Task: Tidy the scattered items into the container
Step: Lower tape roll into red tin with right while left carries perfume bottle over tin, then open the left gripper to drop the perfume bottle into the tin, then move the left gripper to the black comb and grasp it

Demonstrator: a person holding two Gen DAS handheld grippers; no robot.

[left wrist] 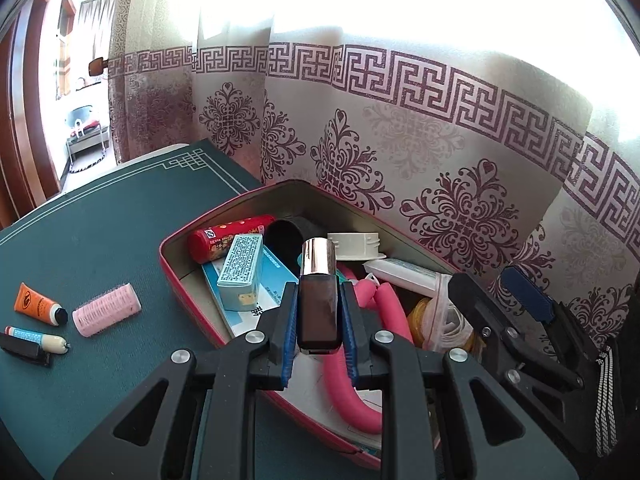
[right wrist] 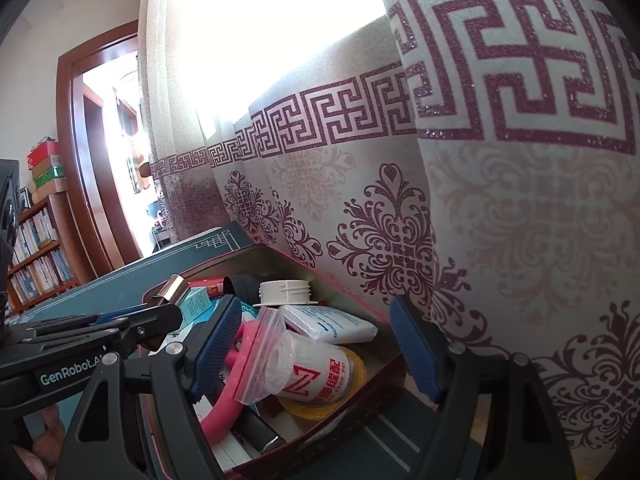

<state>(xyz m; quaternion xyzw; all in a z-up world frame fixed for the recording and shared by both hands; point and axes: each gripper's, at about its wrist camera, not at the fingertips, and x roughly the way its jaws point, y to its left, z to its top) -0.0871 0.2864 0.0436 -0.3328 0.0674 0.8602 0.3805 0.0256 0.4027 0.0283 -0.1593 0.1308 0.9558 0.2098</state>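
My left gripper [left wrist: 319,286] is shut on a dark brown bottle [left wrist: 319,312] with a shiny rose-gold cap, held over the red tin container [left wrist: 173,276]. The tin holds a red tube, a pale blue box, pink foam curlers and a white lid. On the green mat to its left lie an orange tube [left wrist: 38,303], a pink hair roller [left wrist: 107,309], a small blue-and-white tube [left wrist: 38,338] and a black clip [left wrist: 24,350]. My right gripper [right wrist: 314,304] stands open above a zip bag with a white tape roll [right wrist: 308,368] that lies inside the tin [right wrist: 360,396].
A patterned curtain [left wrist: 400,140] hangs right behind the tin and close to my right gripper. The green table mat [left wrist: 100,220] stretches to the left. A doorway [right wrist: 108,160] and a bookshelf [right wrist: 36,252] stand far left. My left gripper [right wrist: 160,312] shows beside the right one.
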